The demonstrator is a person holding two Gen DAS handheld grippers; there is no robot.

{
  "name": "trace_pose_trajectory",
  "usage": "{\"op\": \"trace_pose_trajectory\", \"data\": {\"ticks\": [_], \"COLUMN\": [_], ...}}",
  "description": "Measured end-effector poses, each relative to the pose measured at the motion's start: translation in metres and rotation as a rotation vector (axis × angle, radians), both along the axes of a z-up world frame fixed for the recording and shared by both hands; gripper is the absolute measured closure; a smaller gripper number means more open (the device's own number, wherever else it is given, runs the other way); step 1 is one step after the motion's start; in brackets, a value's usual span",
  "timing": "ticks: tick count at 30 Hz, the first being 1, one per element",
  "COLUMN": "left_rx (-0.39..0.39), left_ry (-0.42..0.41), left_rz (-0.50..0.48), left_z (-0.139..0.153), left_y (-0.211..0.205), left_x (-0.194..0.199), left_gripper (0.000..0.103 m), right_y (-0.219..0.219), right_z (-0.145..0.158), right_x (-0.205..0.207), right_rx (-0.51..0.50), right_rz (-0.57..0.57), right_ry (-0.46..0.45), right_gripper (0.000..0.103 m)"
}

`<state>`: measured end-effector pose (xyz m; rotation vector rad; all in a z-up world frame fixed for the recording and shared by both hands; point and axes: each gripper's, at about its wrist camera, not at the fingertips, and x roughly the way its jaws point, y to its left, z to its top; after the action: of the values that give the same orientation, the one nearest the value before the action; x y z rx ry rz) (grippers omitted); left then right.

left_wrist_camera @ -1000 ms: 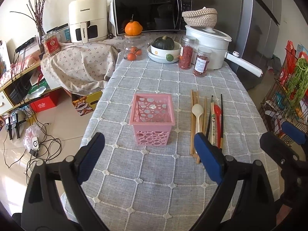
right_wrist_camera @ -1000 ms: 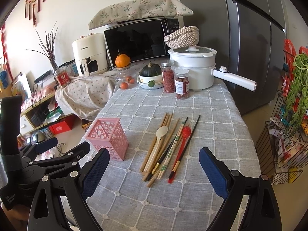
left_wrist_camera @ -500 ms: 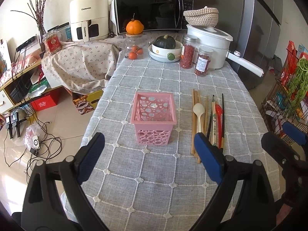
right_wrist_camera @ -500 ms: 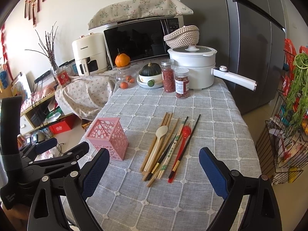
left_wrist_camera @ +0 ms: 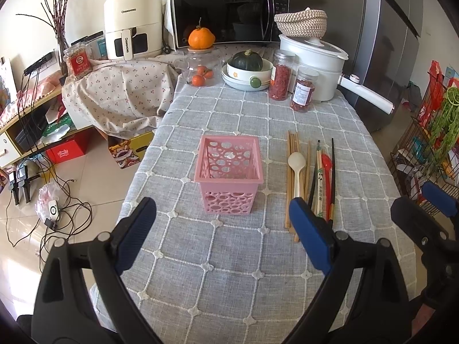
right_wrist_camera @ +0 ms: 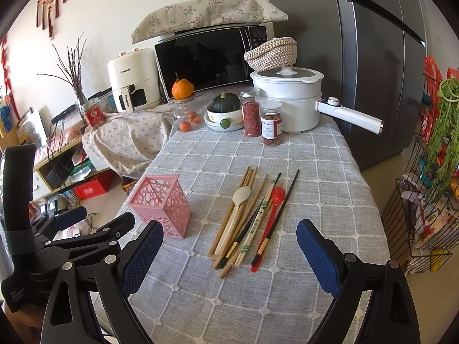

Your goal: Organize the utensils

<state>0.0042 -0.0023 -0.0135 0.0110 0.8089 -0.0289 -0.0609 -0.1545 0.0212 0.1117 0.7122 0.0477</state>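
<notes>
A pink perforated basket (left_wrist_camera: 229, 172) stands upright and empty on the grey checked tablecloth (left_wrist_camera: 223, 272); it also shows in the right wrist view (right_wrist_camera: 160, 203). To its right lies a row of utensils: wooden chopsticks (left_wrist_camera: 291, 172), a cream spoon (left_wrist_camera: 297, 169), a red spoon (left_wrist_camera: 327, 163) and dark chopsticks (left_wrist_camera: 332, 177). In the right wrist view they are the cream spoon (right_wrist_camera: 236, 209) and the red spoon (right_wrist_camera: 272, 209). My left gripper (left_wrist_camera: 222, 229) is open and empty, in front of the basket. My right gripper (right_wrist_camera: 229, 243) is open and empty, over the near ends of the utensils.
At the table's far end stand a white electric pot (left_wrist_camera: 312, 66) with a long handle, two jars of red contents (left_wrist_camera: 279, 78), a bowl with a green squash (left_wrist_camera: 246, 66) and a glass jar of small oranges (left_wrist_camera: 200, 68). A wire rack (right_wrist_camera: 424, 200) stands right of the table.
The left gripper has drifted slightly forward, so the basket and utensils sit a little lower in its view. The right view is almost unchanged. Both grippers stay open.
</notes>
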Motion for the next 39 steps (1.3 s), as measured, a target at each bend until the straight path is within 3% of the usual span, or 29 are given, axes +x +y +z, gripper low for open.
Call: {"op": "trace_pose_trajectory", "data": {"ticks": [28, 35, 39], "left_rx": [0.023, 0.027, 0.003], "left_ry": [0.015, 0.023, 0.083], "left_rz": [-0.002, -0.041, -0.108], "left_z": [0.000, 0.005, -0.002], "left_y": [-0.004, -0.013, -0.034], "left_x": [0.004, 0.020, 0.036], "left_gripper": [0.009, 0.011, 0.021], "right_y": [-0.007, -0.051, -0.090], "right_z": [-0.008, -0.016, -0.032], "right_x": [0.003, 0.029, 0.051], "right_rx": [0.007, 0.103, 0.156], "right_rz": [-0.019, -0.094, -0.208], "right_ry": [0.026, 0.102, 0.194], "right_gripper": [0.008, 0.008, 0.008]}}
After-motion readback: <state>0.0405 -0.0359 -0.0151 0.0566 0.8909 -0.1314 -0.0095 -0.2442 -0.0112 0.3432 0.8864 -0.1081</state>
